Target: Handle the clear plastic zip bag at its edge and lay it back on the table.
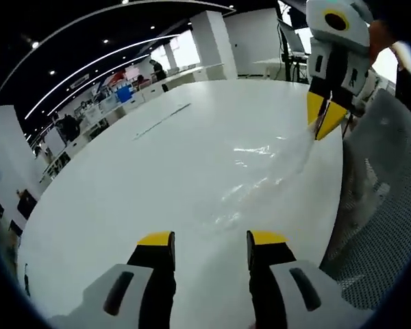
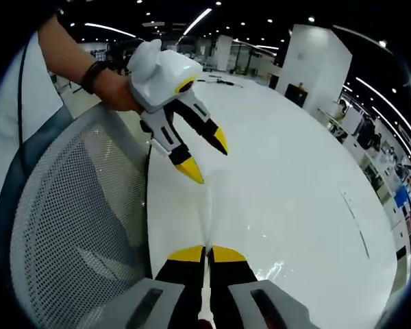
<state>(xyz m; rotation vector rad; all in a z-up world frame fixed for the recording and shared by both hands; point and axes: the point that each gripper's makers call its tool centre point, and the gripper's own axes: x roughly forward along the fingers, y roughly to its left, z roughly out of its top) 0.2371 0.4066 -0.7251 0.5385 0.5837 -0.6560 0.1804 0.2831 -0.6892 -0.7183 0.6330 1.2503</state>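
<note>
Left gripper view, own fingers: the left gripper (image 1: 209,241) has its two yellow-tipped fingers (image 1: 155,239) spread apart with nothing between them, over the white worktop (image 1: 123,185)
Left gripper view, bag: the clear plastic zip bag (image 1: 260,179) lies ahead of the fingers, wrinkled and glossy, most of it down on the worktop; its far corner rises toward the other gripper
Left gripper view, other gripper: the right gripper (image 1: 325,115) comes in from the upper right, fingers pressed together on the bag's raised edge
Left gripper view, surroundings: a mesh chair back (image 1: 383,205) stands at the right, just beside the worktop's rim; a thin long strip (image 1: 161,120) lies farther off on the worktop
Right gripper view, own fingers: the right gripper (image 2: 206,254) has its fingers closed, pinching the bag's edge (image 2: 207,212), which runs as a thin clear sheet straight ahead from between the tips
Right gripper view, other gripper: the left gripper (image 2: 205,156) is held above the worktop (image 2: 294,171) by a person's hand (image 2: 113,89), its fingers parted and holding nothing
Right gripper view, surroundings: the mesh chair back (image 2: 75,226) sits at the left, against the worktop's edge
</note>
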